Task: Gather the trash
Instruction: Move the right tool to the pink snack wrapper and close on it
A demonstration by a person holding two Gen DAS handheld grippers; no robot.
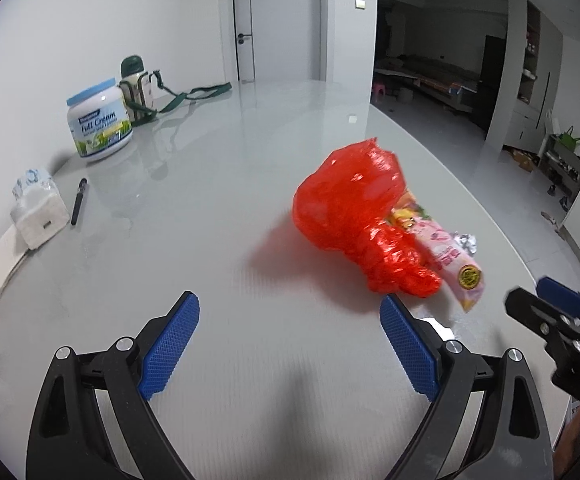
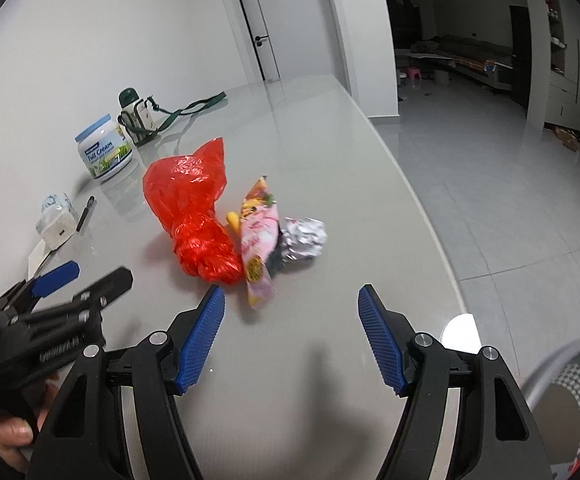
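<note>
The red plastic bag (image 2: 194,216) lay in the middle of the grey tabletop (image 2: 329,152), touching a pink snack wrapper (image 2: 258,236) beside crumpled foil (image 2: 303,238). Both the left claw (image 1: 290,344) and the right claw (image 2: 291,334) were spread wide, holding nothing. A white jar (image 1: 100,124) by the wall read "Full Cream".

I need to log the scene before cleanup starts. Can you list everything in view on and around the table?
table: 1, glossy grey, under everything
plastic bag: 1, red, crumpled, mid-table
snack wrapper: 1, pink, right of the bag
foil ball: 1, silver, right of the wrapper
milk powder jar: 1, white, blue lid, near the wall
bottle: 1, green cap and strap, behind the jar
tissue pack: 1, white, table's left
pen: 1, black, beside the tissues
mesh bin: 1, grey, off the table's right edge
left gripper: open, empty
right gripper: open, empty
</note>
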